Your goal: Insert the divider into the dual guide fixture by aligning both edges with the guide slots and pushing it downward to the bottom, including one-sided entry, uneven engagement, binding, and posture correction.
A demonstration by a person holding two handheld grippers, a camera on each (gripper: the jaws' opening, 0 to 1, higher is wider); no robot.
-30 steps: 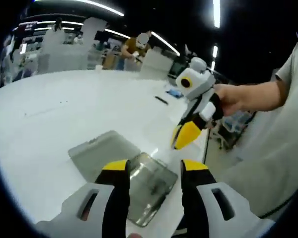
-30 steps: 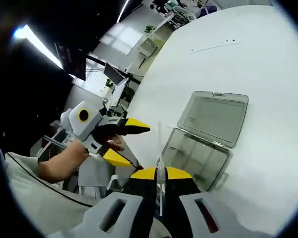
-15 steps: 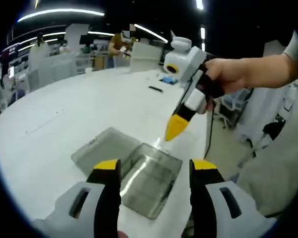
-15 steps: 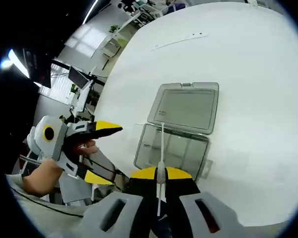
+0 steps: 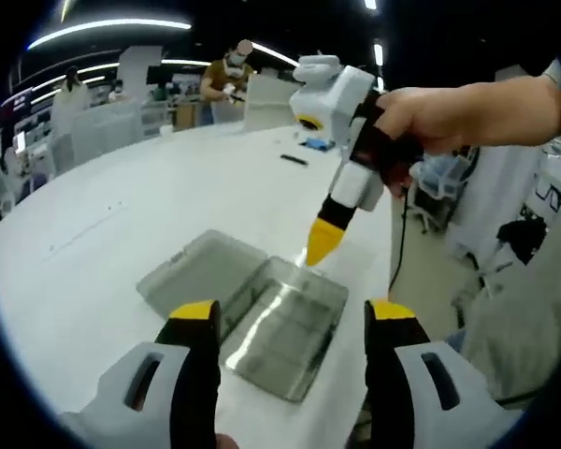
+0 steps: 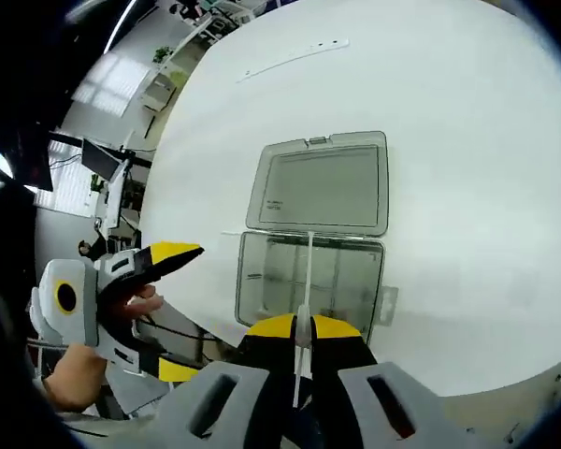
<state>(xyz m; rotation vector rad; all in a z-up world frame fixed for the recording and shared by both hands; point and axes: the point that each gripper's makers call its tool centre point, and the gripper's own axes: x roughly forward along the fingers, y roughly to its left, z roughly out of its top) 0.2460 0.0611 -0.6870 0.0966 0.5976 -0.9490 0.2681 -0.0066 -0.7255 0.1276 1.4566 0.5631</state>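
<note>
Compared with a second earlier, the right gripper (image 6: 296, 327) had swung from off to the side to right above the open box, so in the right gripper view the fixture (image 6: 310, 281) now sat square under its jaws instead of skewed off to the right. The jaws were pinched shut on the divider (image 6: 309, 271) — a thin clear strip running up from the tips and across the tray half. The lid (image 6: 319, 184) lay folded flat on the white table (image 6: 467, 140) beyond it.

In the left gripper view the left gripper (image 5: 290, 323) hung spread wide with nothing in it, just short of the tray's near edge, and the right gripper's yellow tip pointed down at the far edge of the tray.

Looked to me like the alignment step — divider hovering over the tray, not seated yet, though I couldn't tell if its lower edge touched. Next move probably needed both ends lined up with the slots before pushing down, and the free gripper steadying the box so it doesn't skate.
</note>
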